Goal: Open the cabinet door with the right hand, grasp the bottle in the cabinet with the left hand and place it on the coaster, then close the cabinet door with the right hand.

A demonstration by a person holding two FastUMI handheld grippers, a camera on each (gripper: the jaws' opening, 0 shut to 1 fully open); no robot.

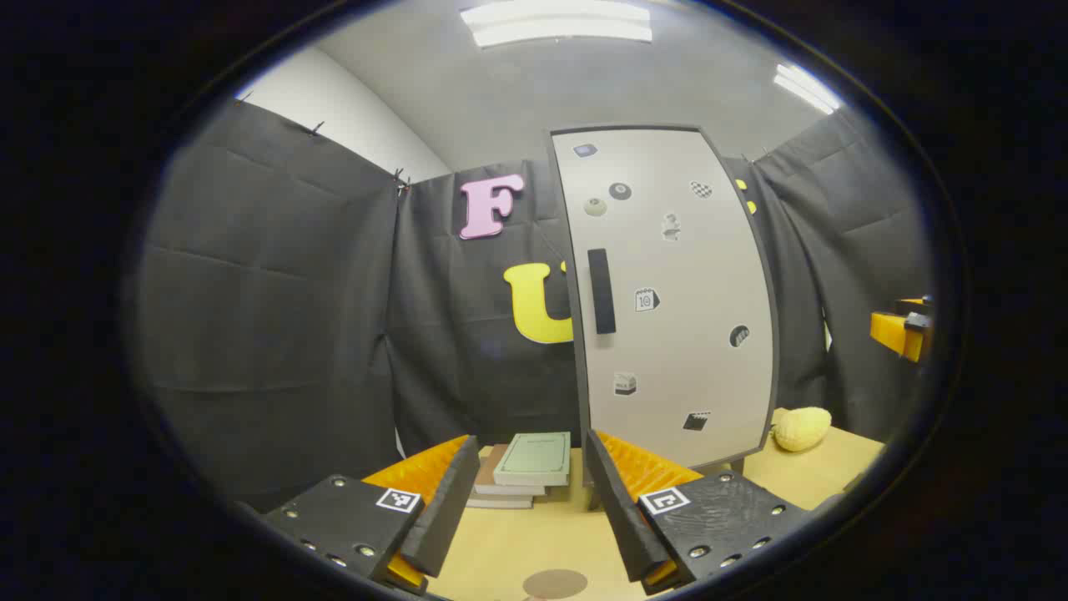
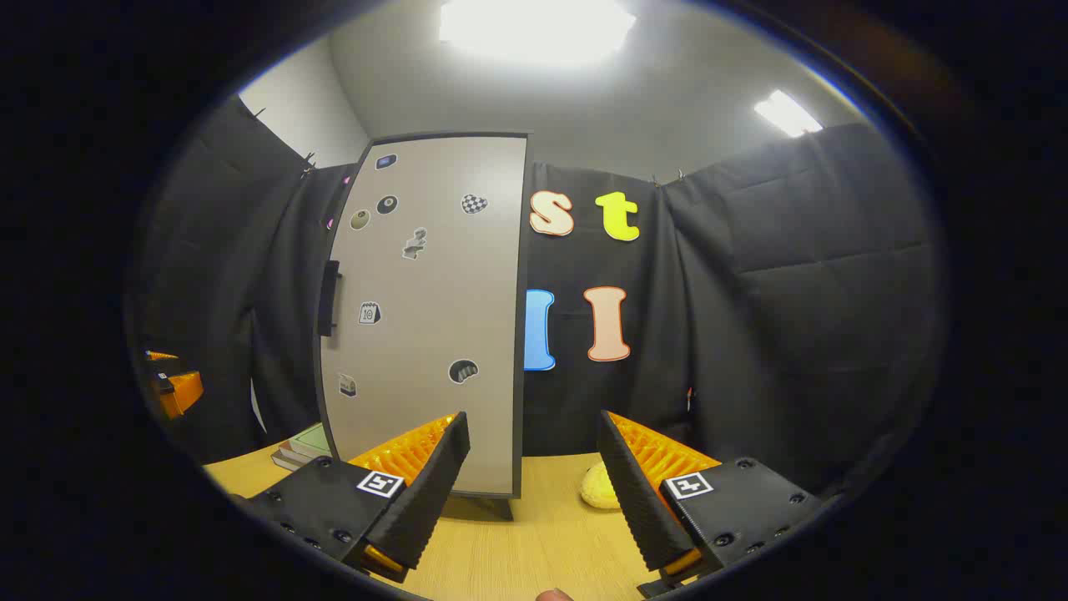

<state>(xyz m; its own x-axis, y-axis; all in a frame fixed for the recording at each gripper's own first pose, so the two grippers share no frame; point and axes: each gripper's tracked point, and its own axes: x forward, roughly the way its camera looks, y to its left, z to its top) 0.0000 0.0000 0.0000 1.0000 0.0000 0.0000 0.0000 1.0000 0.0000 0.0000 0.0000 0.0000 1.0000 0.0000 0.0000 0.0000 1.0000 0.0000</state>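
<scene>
Wood-grain tabletop (image 1: 509,547) is running out under both pairs of fingers, and we are holding both grippers spread wide with nothing between them. Just below the left gripper (image 1: 524,501) we are seeing the round brown coaster (image 1: 555,583) at the near edge. A little beyond those fingers a stack of books (image 1: 524,469) is lying, crowding the path the bottle would take. Ahead of the right gripper (image 2: 534,480) the cabinet door (image 2: 430,317) is standing shut, so the bottle is hidden from us behind it. Its dark handle (image 2: 329,298) is sitting up and to the left of our right fingers, near the door's far edge. We are judging the reach awkward: fingers could slip off the slim handle, or the swinging door could strike the left gripper or the books. A yellow soft thing (image 2: 601,488) is lying between the right fingers, farther off.
</scene>
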